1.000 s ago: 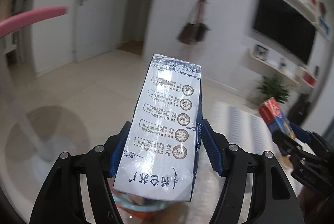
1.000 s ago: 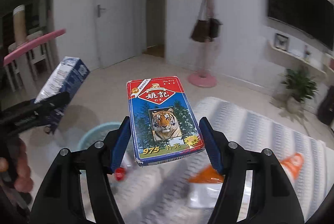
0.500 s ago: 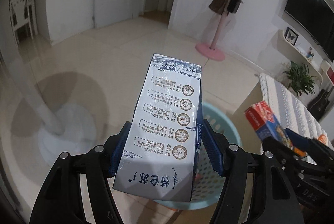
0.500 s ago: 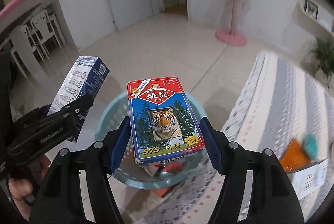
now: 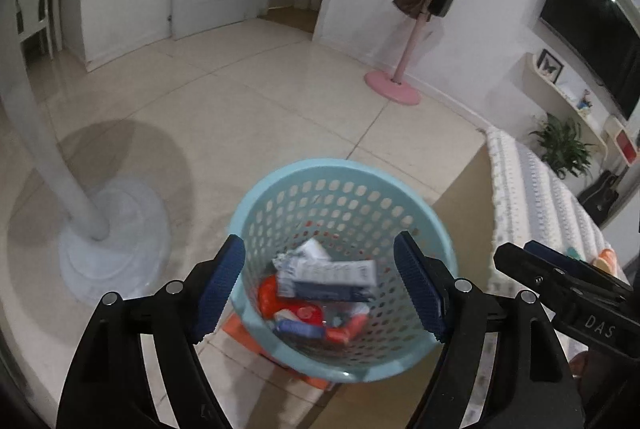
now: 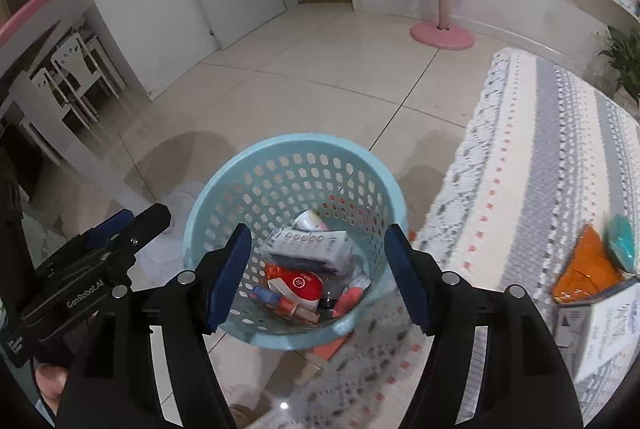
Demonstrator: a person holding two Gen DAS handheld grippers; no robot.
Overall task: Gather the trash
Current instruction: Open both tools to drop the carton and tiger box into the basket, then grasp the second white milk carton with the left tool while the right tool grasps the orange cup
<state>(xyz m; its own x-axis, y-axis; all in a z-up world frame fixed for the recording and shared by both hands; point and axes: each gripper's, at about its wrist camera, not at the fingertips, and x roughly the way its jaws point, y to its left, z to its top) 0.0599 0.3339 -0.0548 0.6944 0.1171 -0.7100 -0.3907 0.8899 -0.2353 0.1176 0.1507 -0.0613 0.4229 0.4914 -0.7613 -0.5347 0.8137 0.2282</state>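
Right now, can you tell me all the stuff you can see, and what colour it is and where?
Basket: one, light blue, on the floor below both grippers.
Milk carton: one, white and blue, on top of the trash in the basket.
Other trash: several pieces, mostly red and white, in the basket.
Tablecloth: one, white and grey, right of the basket.
Orange packet: one, on the tablecloth.
Coat stand: one, pink, by the far wall.
Left gripper: black with blue pads, open, empty.
Right gripper: same, open, empty.
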